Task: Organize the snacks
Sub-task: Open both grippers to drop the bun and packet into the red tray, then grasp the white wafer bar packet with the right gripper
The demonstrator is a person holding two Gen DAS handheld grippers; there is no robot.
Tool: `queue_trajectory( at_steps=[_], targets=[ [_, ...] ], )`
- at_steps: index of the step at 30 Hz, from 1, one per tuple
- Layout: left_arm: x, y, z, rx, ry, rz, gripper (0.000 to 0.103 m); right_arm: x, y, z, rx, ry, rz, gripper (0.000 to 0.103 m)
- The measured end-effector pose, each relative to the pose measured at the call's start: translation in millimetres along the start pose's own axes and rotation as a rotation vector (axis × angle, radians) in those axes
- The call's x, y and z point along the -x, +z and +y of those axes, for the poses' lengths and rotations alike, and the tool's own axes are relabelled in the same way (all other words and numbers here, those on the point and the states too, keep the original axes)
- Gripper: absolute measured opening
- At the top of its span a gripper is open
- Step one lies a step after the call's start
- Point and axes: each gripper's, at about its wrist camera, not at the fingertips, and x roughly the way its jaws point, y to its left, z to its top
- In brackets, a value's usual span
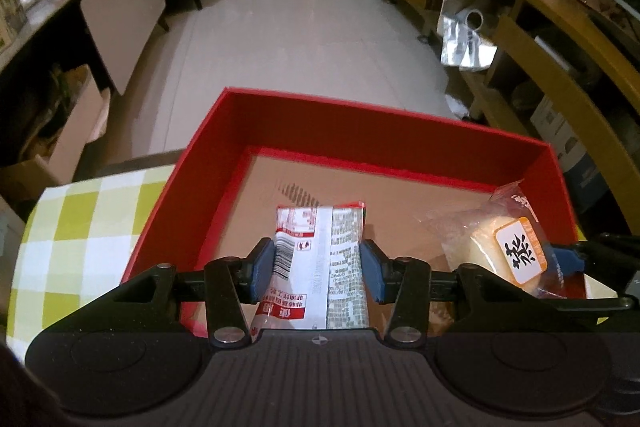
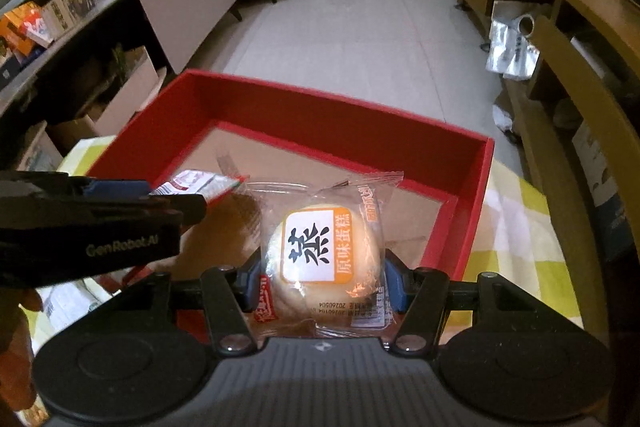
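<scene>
A red open box (image 1: 192,187) (image 2: 476,187) with a brown cardboard floor stands on a green-and-white checked cloth. My left gripper (image 1: 318,269) is shut on a red-and-white snack packet (image 1: 320,263) and holds it over the box's near left part. My right gripper (image 2: 322,287) is shut on a clear-wrapped steamed cake with an orange-and-white label (image 2: 316,247) and holds it over the box's near right part. The cake also shows in the left wrist view (image 1: 516,255), and the packet's tip shows in the right wrist view (image 2: 196,183).
The checked cloth (image 1: 80,227) (image 2: 520,227) covers the table. A dark desk with cardboard boxes under it (image 1: 60,131) stands on the left. A wooden shelf unit (image 1: 540,39) with a silver bag (image 1: 466,39) runs along the right. Pale tiled floor (image 1: 304,27) lies beyond.
</scene>
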Motion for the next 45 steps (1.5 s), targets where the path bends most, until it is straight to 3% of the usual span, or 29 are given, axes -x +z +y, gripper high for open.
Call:
queue_trajectory(
  at_steps=[4,11,17,29,35,40,45],
  targets=[
    [-2,1,3,0.013,0.005,0.002,0.057,-2,1,1,0.018,-0.011,0.001,0.065],
    [4,2,3,0.023,0.02,-0.018,0.08,4,2,3,0.018,-0.02,-0.014,0.065],
    [15,7,7,0.043,0.014,-0.047,0.087,17,7,4,0.002,-0.011,-0.06,0.065],
    [32,-2,14,0.047,0.017,-0.037,0.087,34,1,15,0.02,-0.002,-0.064,0.066],
    [26,-7,10,0.034,0.018,0.006,0.08,30,-4,14,0.053,-0.044,-0.036,0.067],
    [31,-13,20,0.038,0.037,0.016,0.08,37,-6,5,0.012,-0.049,-0.027,0.067],
    [53,-27,35,0.054,0.036,0.012,0.084,53,-17,18,0.058,-0.025,-0.031,0.067]
  ],
)
